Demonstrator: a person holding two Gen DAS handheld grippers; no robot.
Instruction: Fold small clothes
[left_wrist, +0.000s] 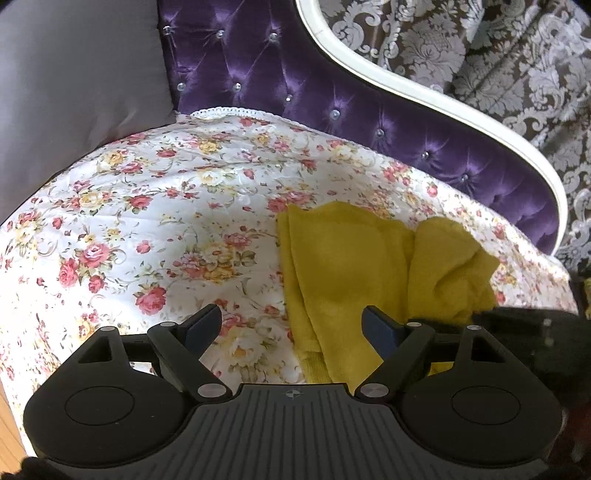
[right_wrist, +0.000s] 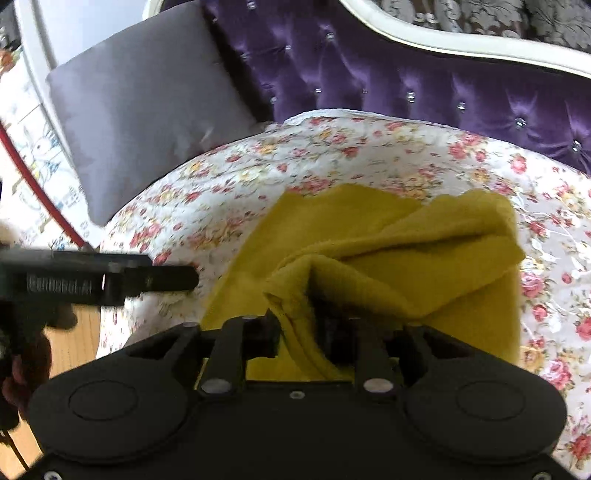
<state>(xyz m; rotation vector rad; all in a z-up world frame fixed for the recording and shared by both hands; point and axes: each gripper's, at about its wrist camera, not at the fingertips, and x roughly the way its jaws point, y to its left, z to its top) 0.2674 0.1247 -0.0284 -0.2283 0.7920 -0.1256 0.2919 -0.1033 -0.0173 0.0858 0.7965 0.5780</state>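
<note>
A: Where's the garment?

B: Yellow knit top (left_wrist: 347, 266) lies on the flowered quilt (left_wrist: 155, 206), in front of the purple tufted sofa back (left_wrist: 295, 88). Soft, fuzzy weave, partly folded, right end bunched in a rumpled heap.

A: Left gripper (left_wrist: 291, 328)?

B: Jaws wide apart, nothing between them, over the quilt at the top's left edge.

A: Right gripper (right_wrist: 306, 332)?

B: A fold of the knit hangs between its fingers. Blurred; can't tell whether the pads press it.

A: Anything else?

B: Smooth grey cushion (right_wrist: 147, 122) leans against the sofa back, left of the top.
</note>
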